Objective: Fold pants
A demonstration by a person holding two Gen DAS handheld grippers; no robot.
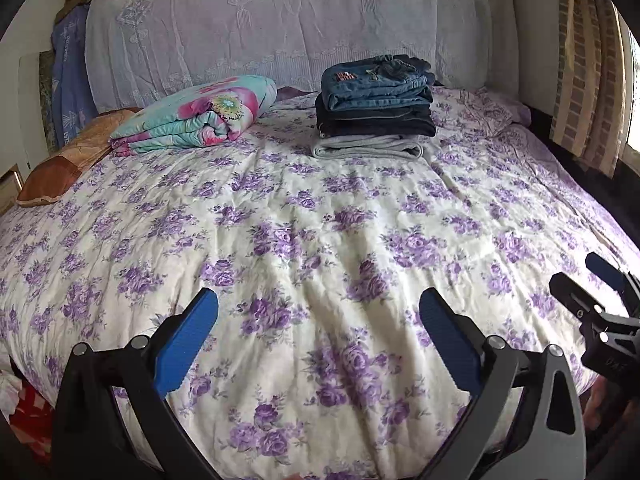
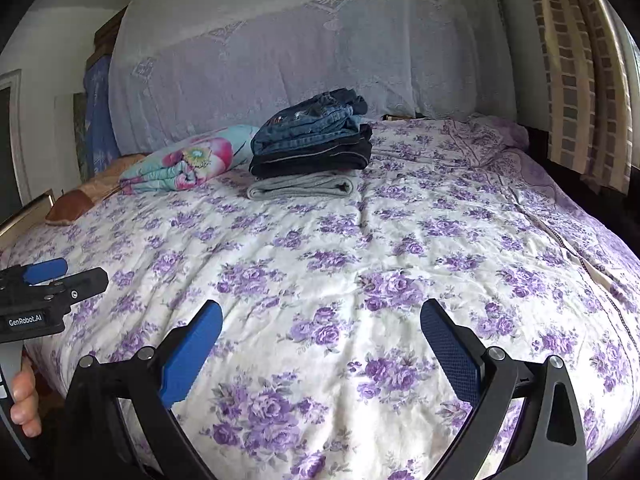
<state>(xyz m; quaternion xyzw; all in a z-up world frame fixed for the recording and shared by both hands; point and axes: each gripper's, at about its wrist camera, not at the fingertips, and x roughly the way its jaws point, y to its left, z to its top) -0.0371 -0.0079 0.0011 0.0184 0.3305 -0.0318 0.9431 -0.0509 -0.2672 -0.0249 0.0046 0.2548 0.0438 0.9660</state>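
Note:
A stack of folded pants (image 1: 374,106) sits at the far side of the bed: blue jeans on top, dark pants in the middle, grey pants (image 1: 368,147) at the bottom. It also shows in the right wrist view (image 2: 312,144). My left gripper (image 1: 318,316) is open and empty above the near part of the bedspread. My right gripper (image 2: 320,328) is open and empty too, to the right of the left one. The right gripper shows at the right edge of the left wrist view (image 1: 588,276). The left gripper shows at the left edge of the right wrist view (image 2: 68,272).
The bed has a white bedspread (image 1: 320,220) with purple flowers. A folded floral quilt (image 1: 200,114) and a brown pillow (image 1: 76,160) lie at the far left. A lace-covered headboard (image 1: 280,20) stands behind. Curtains (image 1: 588,60) hang at the right.

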